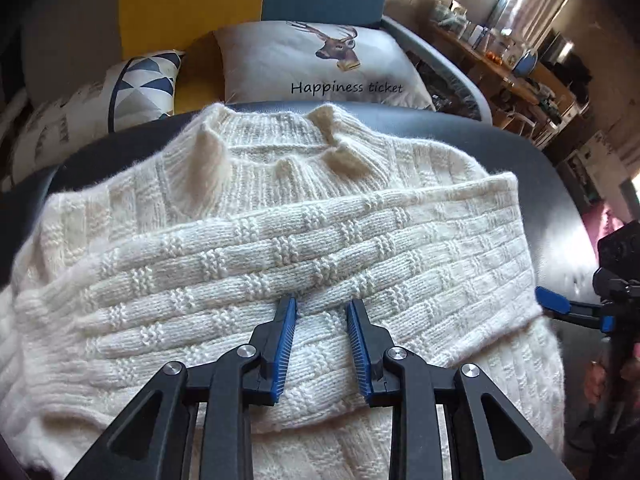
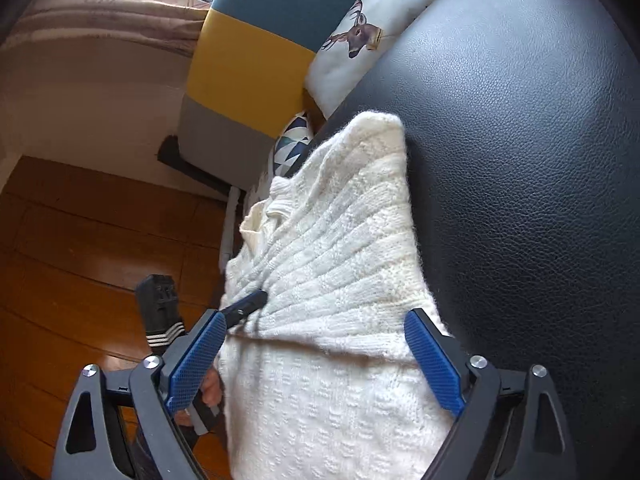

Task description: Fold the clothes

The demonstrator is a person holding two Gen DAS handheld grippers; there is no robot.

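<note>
Our left gripper [image 1: 322, 306] has its fingers a little apart, tips resting just over the knit with nothing pinched between them; we judge it sits there at the middle of the folded band to press or smooth, not to lift. Our right gripper [image 2: 316, 326] stands wide apart, its fingers [image 2: 434, 360] straddling the near edge of the sweater [image 1: 280, 248] without clamping it, placed, we think, to take that edge for the next fold.

The sweater lies on the black seat [image 1: 560, 208], collar toward the cushions [image 1: 320, 64], a sleeve laid across the chest as a band. That crosswise sleeve narrows the garment, so we read the fold as partly done. The lower part hangs off the near edge toward us, which is why both grippers work from this side.
</note>
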